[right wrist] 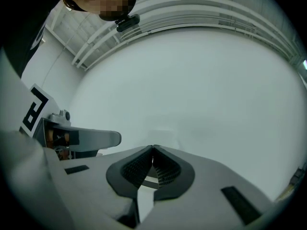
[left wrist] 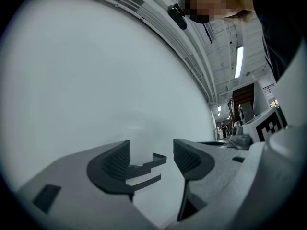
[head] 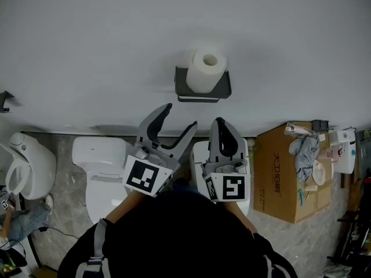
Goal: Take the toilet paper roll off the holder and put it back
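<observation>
From the head view, the toilet paper roll (head: 204,69) sits upright on the dark holder (head: 203,91), which is fixed to the white wall (head: 87,51) ahead of me. My left gripper (head: 181,116) and right gripper (head: 219,121) are both nearer than the holder and touch nothing. I judge that either the whole job lies ahead or the roll is already back; these pictures don't settle which. Bare wall lies on every side of the holder. A toilet (head: 98,158) stands below left and a cardboard box (head: 284,167) below right, both well apart from the holder.

In the left gripper view, my left gripper (left wrist: 151,150) is partly open and empty. The pale roll (left wrist: 136,140) and the holder's edge (left wrist: 146,169) show between its jaws, farther off.

In the right gripper view, my right gripper (right wrist: 152,151) is closed tip to tip on nothing, facing plain wall.
</observation>
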### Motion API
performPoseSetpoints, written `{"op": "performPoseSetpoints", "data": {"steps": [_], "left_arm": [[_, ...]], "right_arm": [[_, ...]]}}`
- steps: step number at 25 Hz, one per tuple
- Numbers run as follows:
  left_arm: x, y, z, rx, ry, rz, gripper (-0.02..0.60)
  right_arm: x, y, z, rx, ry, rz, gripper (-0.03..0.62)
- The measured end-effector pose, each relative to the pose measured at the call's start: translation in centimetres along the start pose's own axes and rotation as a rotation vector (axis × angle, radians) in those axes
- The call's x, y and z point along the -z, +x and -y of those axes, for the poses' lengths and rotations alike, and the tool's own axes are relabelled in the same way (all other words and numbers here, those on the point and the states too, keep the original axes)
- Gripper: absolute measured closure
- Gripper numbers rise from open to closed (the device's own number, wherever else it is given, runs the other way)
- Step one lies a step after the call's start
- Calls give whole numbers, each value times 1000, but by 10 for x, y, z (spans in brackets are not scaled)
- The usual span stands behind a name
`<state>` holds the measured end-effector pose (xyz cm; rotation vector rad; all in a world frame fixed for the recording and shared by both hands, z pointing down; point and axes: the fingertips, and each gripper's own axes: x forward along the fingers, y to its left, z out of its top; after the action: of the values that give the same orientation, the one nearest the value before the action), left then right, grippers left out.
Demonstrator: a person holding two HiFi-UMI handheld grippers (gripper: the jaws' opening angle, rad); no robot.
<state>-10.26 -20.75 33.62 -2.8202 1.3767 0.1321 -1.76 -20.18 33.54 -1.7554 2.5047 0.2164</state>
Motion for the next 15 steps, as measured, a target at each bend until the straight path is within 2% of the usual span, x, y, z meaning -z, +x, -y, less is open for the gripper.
{"op": "performPoseSetpoints", "data": {"steps": [2,6,15], "left_arm": [[2,10,-3,-11,-3,-9,300],[-2,28,-5,-1,26,30,279],[-2,59,-11,-40,27,14,209]], "right_arm": [[4,8,8,-4,8,-7,571],[7,19,21,-14,22,-8,571],[11,38,43,-53,47,-8,571]]}}
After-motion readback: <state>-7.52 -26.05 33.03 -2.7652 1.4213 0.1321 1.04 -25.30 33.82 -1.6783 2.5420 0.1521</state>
